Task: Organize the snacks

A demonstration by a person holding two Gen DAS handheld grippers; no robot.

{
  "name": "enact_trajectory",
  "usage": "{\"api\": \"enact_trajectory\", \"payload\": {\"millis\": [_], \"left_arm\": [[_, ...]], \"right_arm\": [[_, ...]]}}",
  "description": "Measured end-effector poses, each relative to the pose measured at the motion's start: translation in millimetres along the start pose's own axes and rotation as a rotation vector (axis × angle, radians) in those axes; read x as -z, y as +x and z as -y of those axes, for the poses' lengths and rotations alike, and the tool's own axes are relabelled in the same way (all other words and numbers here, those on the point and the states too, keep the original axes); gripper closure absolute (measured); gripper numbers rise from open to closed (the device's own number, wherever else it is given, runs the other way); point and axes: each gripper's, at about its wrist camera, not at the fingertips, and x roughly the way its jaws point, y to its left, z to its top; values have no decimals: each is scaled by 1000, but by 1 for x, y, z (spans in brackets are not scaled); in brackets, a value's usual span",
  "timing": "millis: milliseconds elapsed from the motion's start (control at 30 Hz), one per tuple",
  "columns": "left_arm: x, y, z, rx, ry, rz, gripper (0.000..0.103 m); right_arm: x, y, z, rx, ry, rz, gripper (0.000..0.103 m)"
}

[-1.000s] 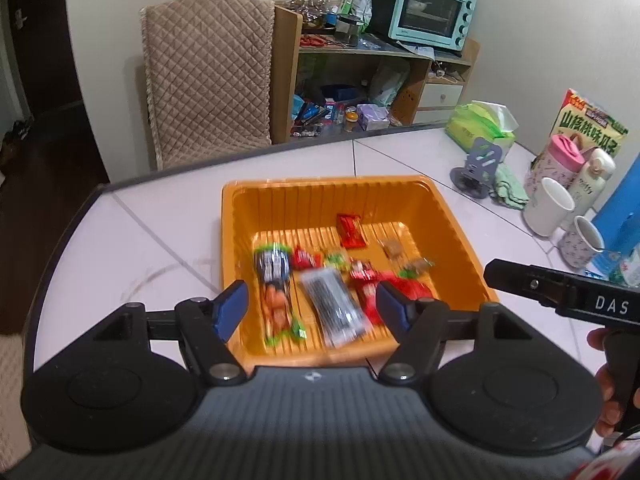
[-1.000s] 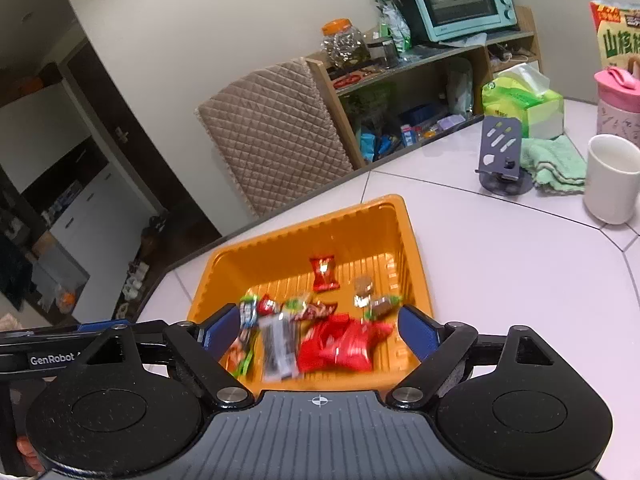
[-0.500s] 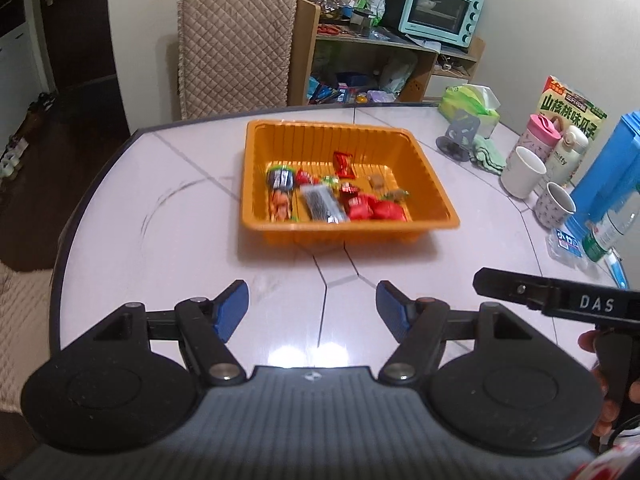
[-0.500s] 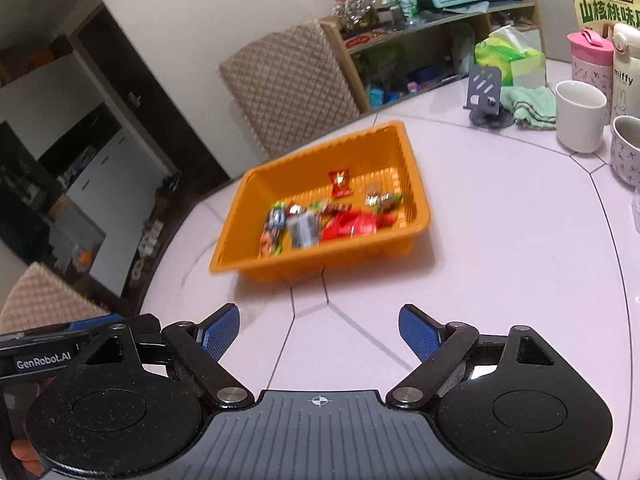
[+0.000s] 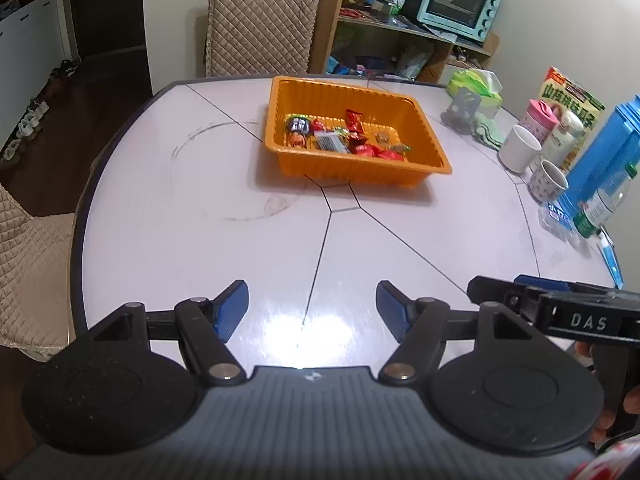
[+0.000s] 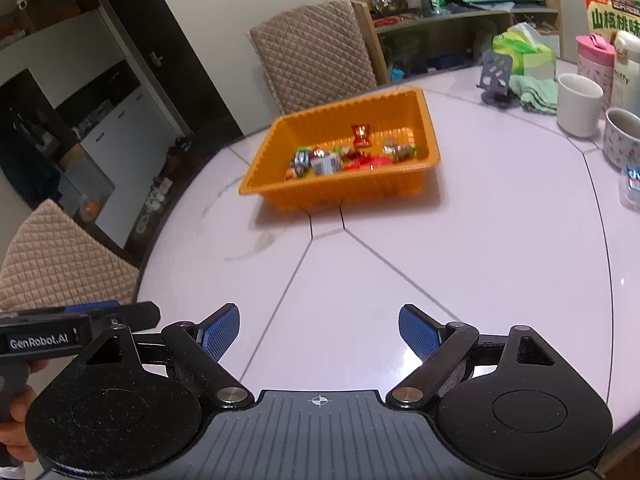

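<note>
An orange tray (image 5: 424, 168) (image 6: 352, 194) sits on the white table, holding several wrapped snacks (image 5: 340, 140) (image 6: 336, 160) bunched along its near side. My left gripper (image 5: 312, 304) hovers open over the near part of the table, well short of the tray, with nothing between its blue pads. My right gripper (image 6: 319, 330) is likewise open and empty, back from the tray. In the left wrist view the right gripper's body (image 5: 576, 316) shows at the right edge; in the right wrist view the left gripper's body (image 6: 60, 332) shows at the left.
White mugs (image 5: 520, 148) (image 6: 578, 104), a pink tumbler (image 5: 540, 120), a snack box (image 5: 576, 100), a blue box (image 5: 608, 152) and a bottle (image 5: 604, 204) crowd the table's right side. A phone stand (image 6: 496, 76) and green tissue pack (image 6: 524, 52) stand behind. Quilted chairs (image 5: 260, 20) (image 6: 60, 264) flank the table.
Both grippers have drawn back from right over the tray to the near part of the table. The tray now looks smaller and farther. Both stayed open and empty.
</note>
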Motion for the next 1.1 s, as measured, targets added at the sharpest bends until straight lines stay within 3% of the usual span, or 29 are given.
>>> {"api": "enact_trajectory", "payload": {"millis": [633,1100], "left_arm": [[47,-41,-15,85,113,-44,35],[68,-62,-32,126,164,-52,35]], "right_arm": [[67,-39,-50,112,7,8,17],[95,-52,-81,160,41,15,17]]}}
